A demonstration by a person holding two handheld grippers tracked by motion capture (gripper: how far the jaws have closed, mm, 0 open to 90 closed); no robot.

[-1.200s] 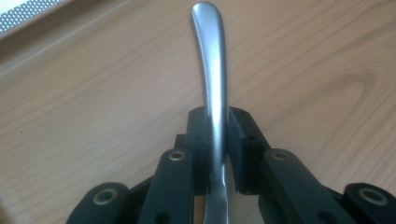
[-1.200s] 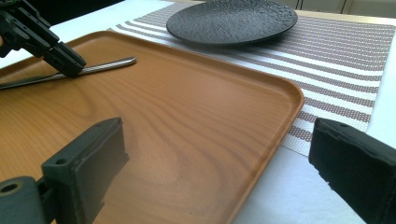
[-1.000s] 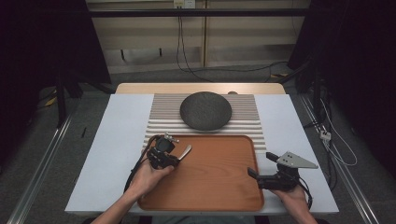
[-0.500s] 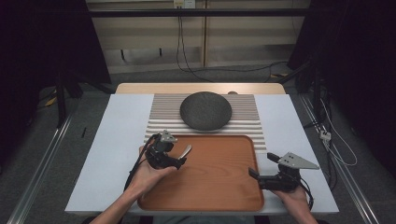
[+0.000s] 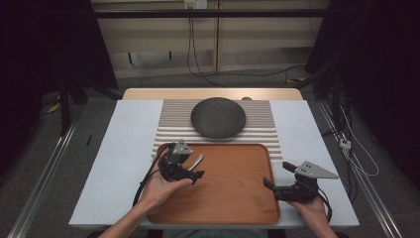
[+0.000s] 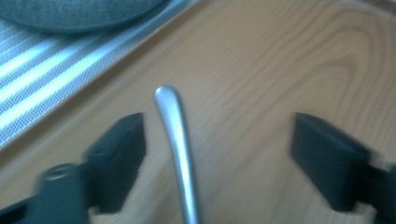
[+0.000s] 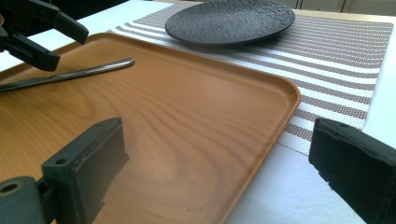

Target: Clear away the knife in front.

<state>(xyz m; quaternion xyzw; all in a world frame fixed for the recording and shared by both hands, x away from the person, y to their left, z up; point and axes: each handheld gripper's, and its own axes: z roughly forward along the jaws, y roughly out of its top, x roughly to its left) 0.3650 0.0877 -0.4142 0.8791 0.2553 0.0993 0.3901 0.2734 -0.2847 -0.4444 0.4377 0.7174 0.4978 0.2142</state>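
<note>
The left gripper (image 5: 192,173) has its jaws spread wide, straddling the handle of a piece of metal cutlery (image 6: 176,144) without touching it; in the left gripper view the handle runs between the pads nearer the left-hand one, its rounded end toward 12 o'clock. Which piece it is cannot be told, since the working end is hidden. It lies flat on the wooden tray (image 5: 237,198), at the tray's 10 o'clock corner in the high view, long axis running from about 7 to 1 o'clock, handle tip toward the dark round plate (image 5: 218,117) on the striped placemat (image 5: 171,124). It looks light, rigid and slick, lying low on smooth wood; a grip across the narrow handle suits best. The right gripper (image 5: 281,179) rests at the tray's 4 o'clock edge, jaws wide apart, holding nothing.
</note>
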